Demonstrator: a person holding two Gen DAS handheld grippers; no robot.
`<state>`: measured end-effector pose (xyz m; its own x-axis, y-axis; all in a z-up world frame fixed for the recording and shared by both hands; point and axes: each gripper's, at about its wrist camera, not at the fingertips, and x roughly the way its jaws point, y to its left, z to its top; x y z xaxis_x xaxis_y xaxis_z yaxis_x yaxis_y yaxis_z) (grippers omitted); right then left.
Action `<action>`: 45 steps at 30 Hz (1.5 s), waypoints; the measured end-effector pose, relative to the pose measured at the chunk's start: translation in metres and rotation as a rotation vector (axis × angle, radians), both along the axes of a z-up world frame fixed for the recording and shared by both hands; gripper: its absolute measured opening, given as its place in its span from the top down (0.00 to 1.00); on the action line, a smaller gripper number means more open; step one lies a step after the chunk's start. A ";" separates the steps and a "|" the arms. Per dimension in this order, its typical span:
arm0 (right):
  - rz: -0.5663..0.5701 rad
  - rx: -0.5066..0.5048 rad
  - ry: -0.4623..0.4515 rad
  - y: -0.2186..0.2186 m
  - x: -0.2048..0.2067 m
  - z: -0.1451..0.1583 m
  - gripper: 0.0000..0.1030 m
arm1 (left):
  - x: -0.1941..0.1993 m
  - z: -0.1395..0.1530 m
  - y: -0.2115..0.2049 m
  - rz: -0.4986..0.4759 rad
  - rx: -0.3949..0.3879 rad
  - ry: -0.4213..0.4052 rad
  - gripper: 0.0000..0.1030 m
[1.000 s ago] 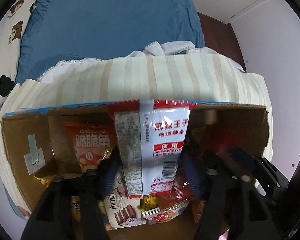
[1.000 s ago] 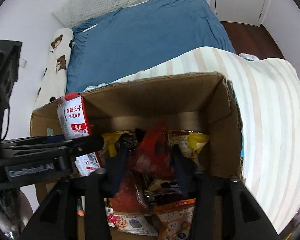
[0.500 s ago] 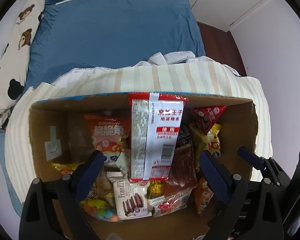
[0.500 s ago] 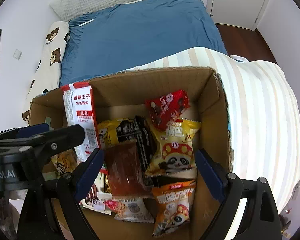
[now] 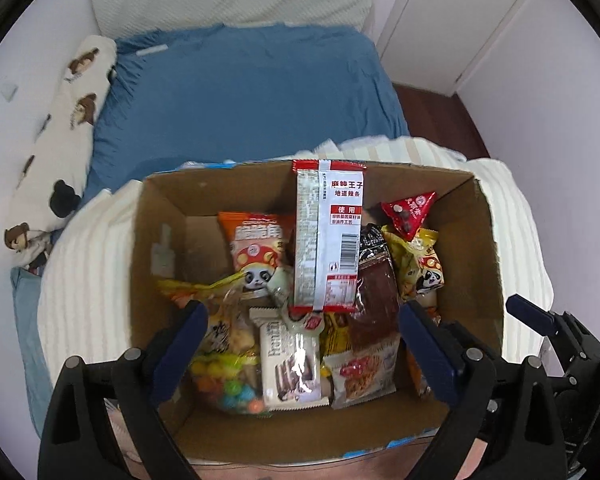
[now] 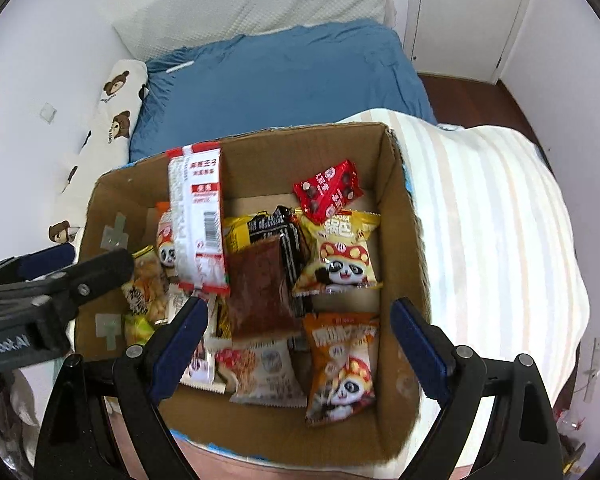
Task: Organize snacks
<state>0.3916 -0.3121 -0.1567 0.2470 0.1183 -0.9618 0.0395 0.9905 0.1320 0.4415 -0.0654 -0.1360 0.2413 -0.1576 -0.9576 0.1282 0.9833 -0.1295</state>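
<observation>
A cardboard box (image 5: 476,240) (image 6: 400,208) sits on a striped blanket and holds several snack packets. A tall white-and-red packet (image 5: 327,236) (image 6: 198,216) stands upright against the box's far wall. A red triangular packet (image 5: 410,216) (image 6: 328,192) lies at the far right. A dark brown packet (image 6: 260,292) lies in the middle. My left gripper (image 5: 302,344) is open and empty above the box's near side. My right gripper (image 6: 300,344) is open and empty above the near side too.
A bed with a blue sheet (image 5: 240,92) lies beyond the box, with a bear-print pillow (image 5: 60,152) at its left. The striped blanket (image 6: 492,220) spreads to the right. White cupboard doors (image 5: 452,20) stand at the back right.
Both grippers have opened and let go of their packets, then pulled up and back from the box. The white-and-red packet and the red packet now rest inside the box.
</observation>
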 end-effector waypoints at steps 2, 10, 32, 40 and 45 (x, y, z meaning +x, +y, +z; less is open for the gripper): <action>0.000 -0.002 -0.029 0.002 -0.015 0.010 0.08 | -0.018 0.013 0.004 0.003 0.006 -0.050 0.05; 0.009 0.006 -0.141 0.003 -0.076 0.055 0.08 | -0.089 0.055 0.018 0.024 0.006 -0.193 0.05; 0.021 0.029 -0.417 0.008 -0.273 0.174 0.08 | -0.282 0.143 0.041 0.072 0.043 -0.456 0.05; 0.041 0.014 -0.469 0.013 -0.314 0.200 0.06 | -0.315 0.152 0.042 0.082 0.050 -0.476 0.05; 0.030 0.008 -0.472 0.010 -0.321 0.199 0.02 | -0.319 0.150 0.042 0.099 0.044 -0.480 0.01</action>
<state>0.0706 -0.3021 0.0426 0.6536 0.1388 -0.7440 -0.0556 0.9892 0.1357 0.1230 -0.0229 0.0140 0.6685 -0.0733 -0.7401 0.0685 0.9970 -0.0368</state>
